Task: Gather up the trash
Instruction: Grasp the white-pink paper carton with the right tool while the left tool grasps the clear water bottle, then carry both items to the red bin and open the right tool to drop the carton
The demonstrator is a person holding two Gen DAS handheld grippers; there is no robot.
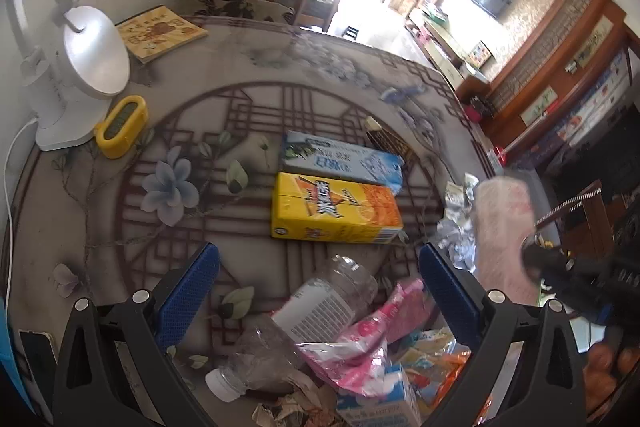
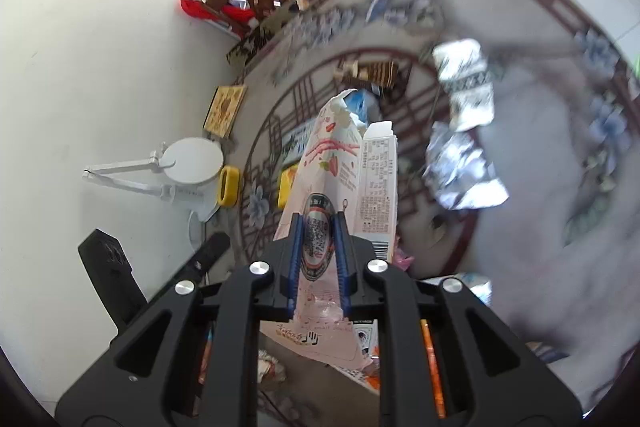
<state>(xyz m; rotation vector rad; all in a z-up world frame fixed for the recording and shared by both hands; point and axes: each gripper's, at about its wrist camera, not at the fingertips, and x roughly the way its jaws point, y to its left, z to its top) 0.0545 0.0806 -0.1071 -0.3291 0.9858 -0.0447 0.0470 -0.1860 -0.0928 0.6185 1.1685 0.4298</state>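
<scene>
Right wrist | right gripper [image 2: 316, 247] clenched on a pink carton [image 2: 332, 163], held above the table [image 2: 540, 207] | left gripper [image 1: 320, 275] released over a bottle [image 1: 320, 303] near the trash pile | step: carrying carton, probably lifted clear (blurred) | next: find bin, drop it.

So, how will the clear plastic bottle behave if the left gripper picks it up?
The bottle looks crushed and empty, so probably light and yielding. Lying on its side, it may roll; smooth plastic might slip.
</scene>
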